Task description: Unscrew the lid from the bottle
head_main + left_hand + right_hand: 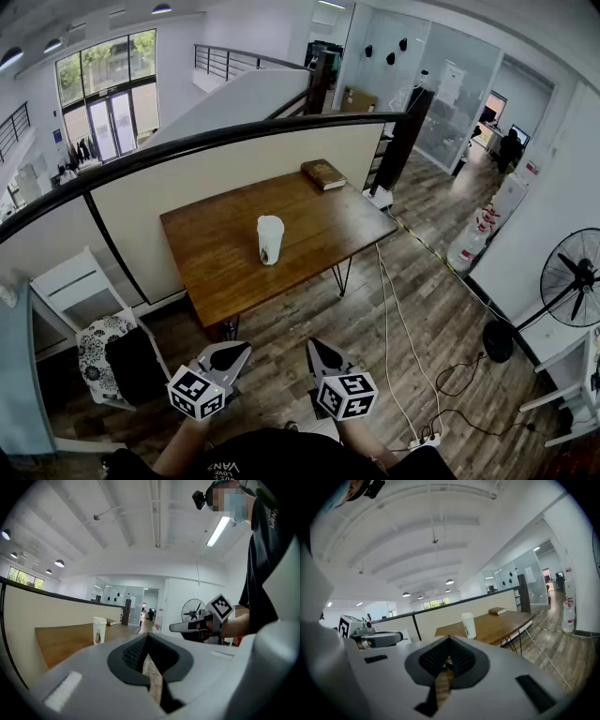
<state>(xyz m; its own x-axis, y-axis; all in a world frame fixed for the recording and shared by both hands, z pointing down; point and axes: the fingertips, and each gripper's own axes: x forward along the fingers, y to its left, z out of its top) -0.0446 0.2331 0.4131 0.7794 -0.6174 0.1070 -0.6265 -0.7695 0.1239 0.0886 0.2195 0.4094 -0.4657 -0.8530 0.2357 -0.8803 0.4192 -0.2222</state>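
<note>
A white bottle (269, 240) with its lid on stands upright near the middle of the wooden table (216, 248). It shows small in the left gripper view as the white bottle (99, 630) and in the right gripper view as the white bottle (468, 625). Both grippers are held low, close to the person's body, well short of the table. The left gripper (236, 352) is shut and empty. The right gripper (315, 349) is shut and empty too. Each sees the other: the right gripper (176, 627) and the left gripper (396, 638).
A brown book (323, 173) lies at the table's far right corner. A white chair (94, 328) with a dark bag stands at the left. Cables (394, 309) trail over the floor right of the table. A fan (574, 278) stands at the far right. A partition wall (234, 159) backs the table.
</note>
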